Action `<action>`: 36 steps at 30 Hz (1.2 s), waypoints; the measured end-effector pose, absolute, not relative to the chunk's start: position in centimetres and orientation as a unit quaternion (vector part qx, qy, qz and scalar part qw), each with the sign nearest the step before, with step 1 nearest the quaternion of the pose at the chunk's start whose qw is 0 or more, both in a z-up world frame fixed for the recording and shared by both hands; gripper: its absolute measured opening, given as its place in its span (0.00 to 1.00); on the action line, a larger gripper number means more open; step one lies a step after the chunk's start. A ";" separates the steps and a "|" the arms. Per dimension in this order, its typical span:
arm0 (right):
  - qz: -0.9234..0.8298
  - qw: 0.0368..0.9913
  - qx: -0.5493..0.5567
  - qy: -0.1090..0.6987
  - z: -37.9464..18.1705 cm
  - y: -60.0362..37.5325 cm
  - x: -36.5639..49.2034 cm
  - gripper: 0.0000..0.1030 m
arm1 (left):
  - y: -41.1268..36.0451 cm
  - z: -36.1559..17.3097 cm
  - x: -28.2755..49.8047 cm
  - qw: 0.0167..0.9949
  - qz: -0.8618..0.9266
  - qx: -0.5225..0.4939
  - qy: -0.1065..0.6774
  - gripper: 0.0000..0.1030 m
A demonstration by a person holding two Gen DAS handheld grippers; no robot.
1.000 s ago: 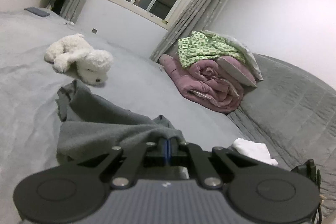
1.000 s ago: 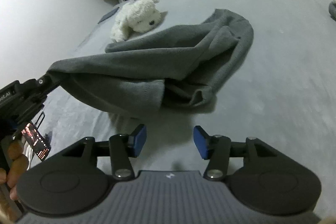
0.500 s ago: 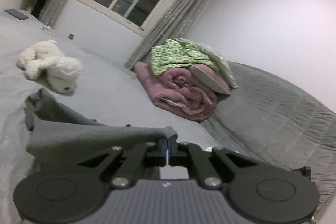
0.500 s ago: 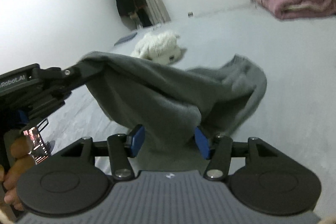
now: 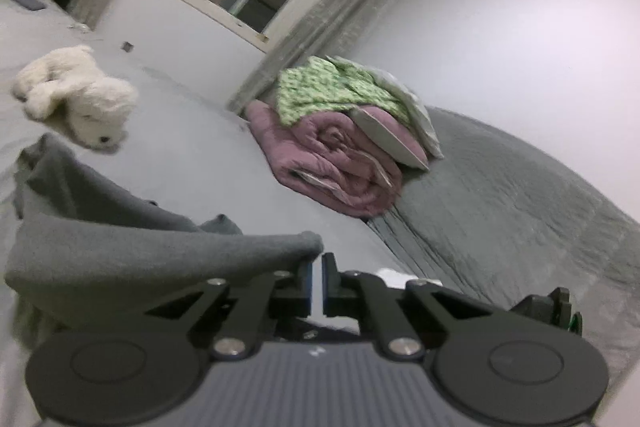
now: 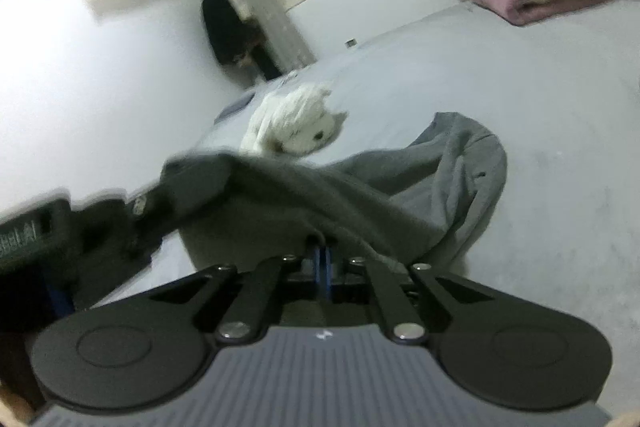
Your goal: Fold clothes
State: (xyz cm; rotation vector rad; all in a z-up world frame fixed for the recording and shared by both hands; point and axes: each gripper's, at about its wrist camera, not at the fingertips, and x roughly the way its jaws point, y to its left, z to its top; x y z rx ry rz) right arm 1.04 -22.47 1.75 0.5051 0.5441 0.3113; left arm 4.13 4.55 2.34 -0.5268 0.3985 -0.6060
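The left gripper [image 5: 317,277] has its jaws slightly parted, a thin bright slit between the blue pads; the grey garment [image 5: 132,251] drapes over the left-hand finger, though whether any cloth is pinched in the slit is hard to tell; from there it sags away to the left of the jaws and trails ahead across the bed [image 5: 192,155]; the right gripper [image 6: 322,261] is clenched on an edge of the same grey garment [image 6: 460,171], which rises over its jaws and hides the fingertips; the rest spreads ahead and to the right of them; left of these jaws the other gripper is a dark blur, its grip unreadable; beyond the cloth a white plush toy [image 6: 296,127] is partly covered by it; the pink quilt [image 5: 340,163] ahead and right of the left jaws is cut off in the right view
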 end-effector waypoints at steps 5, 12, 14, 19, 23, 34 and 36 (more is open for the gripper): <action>0.102 0.909 0.314 0.254 1.4 -26.5 1.9 0.01 | 6.0 1.9 4.7 0.911 -0.251 -0.265 0.194 0.41; 0.088 0.889 0.345 0.287 0.6 -30.0 1.6 0.13 | 7.6 1.0 6.0 0.916 -0.201 -0.251 0.239 0.48; 0.100 0.888 0.331 0.304 0.5 -29.7 1.4 0.15 | 8.0 0.8 6.4 0.916 -0.188 -0.247 0.254 0.49; 0.120 0.888 0.305 0.323 0.0 -28.3 1.1 0.50 | 8.1 0.3 7.0 0.910 -0.194 -0.222 0.290 0.67; 0.119 0.883 0.295 0.344 -1.1 -27.4 1.8 0.50 | 6.8 -0.4 7.1 0.901 -0.224 -0.176 0.326 0.70; 0.169 0.858 0.321 0.364 -1.8 -25.2 1.9 0.50 | 6.8 -3.0 7.6 0.887 -0.200 -0.127 0.396 0.08; 0.197 0.857 0.309 0.363 -1.7 -24.4 1.6 0.55 | 7.5 -2.8 7.7 0.885 -0.194 -0.156 0.393 0.07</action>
